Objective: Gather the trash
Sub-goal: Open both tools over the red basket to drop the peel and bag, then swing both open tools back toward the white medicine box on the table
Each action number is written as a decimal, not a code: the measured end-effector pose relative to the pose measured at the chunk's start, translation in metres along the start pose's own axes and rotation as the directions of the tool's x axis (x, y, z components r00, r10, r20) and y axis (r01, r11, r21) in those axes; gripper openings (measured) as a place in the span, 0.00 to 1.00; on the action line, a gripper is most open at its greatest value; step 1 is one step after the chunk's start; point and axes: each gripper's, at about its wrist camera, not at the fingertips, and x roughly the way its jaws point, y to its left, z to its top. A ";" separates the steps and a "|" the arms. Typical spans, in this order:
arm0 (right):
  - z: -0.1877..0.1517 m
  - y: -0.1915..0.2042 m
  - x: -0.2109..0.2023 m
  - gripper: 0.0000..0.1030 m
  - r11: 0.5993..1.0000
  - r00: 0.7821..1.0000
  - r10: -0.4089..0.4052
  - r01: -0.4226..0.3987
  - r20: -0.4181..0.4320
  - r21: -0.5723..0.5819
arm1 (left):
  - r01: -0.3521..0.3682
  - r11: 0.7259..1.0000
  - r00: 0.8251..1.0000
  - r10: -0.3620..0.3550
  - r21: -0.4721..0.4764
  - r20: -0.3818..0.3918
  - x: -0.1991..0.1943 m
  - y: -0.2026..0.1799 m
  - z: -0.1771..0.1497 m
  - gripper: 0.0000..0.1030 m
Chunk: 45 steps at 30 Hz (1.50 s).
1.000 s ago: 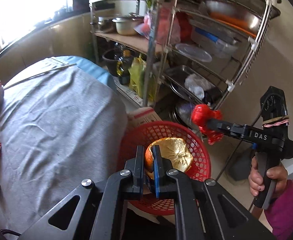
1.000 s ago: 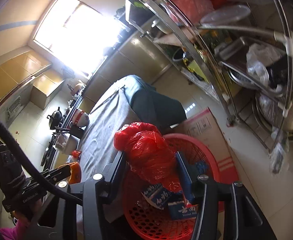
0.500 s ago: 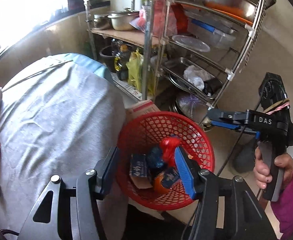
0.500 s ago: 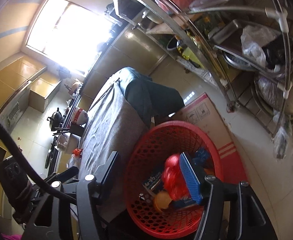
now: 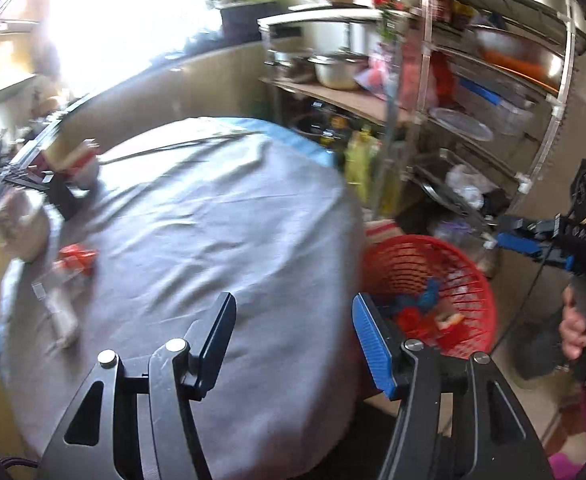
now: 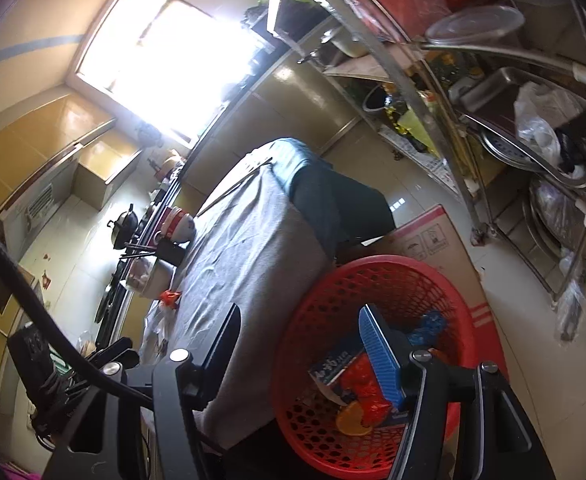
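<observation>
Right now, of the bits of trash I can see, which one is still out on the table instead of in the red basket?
The small red wrapper lying on the grey tablecloth, near the bowls. The blue carton, red bag and orange peel already lie inside the red basket.

The left gripper [image 5: 293, 336], its jaws just opened and empty, hangs over the grey tablecloth [image 5: 213, 220] beside the red basket [image 5: 473, 276].
</observation>
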 end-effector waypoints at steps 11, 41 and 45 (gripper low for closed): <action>-0.004 0.063 0.025 0.64 0.992 0.996 0.071 -0.077 -0.060 -0.101 | -0.200 0.953 0.979 0.204 -0.226 -0.009 -0.051 0.103 -0.064 0.63; -0.038 0.149 0.106 0.64 0.959 0.957 0.115 -0.177 -0.266 -0.221 | -0.311 0.791 0.942 0.329 -0.527 -0.064 -0.071 0.233 -0.118 0.67; -0.038 0.148 0.112 0.64 0.961 0.955 0.121 -0.182 -0.272 -0.210 | -0.320 0.766 0.936 0.345 -0.557 -0.063 -0.065 0.260 -0.108 0.67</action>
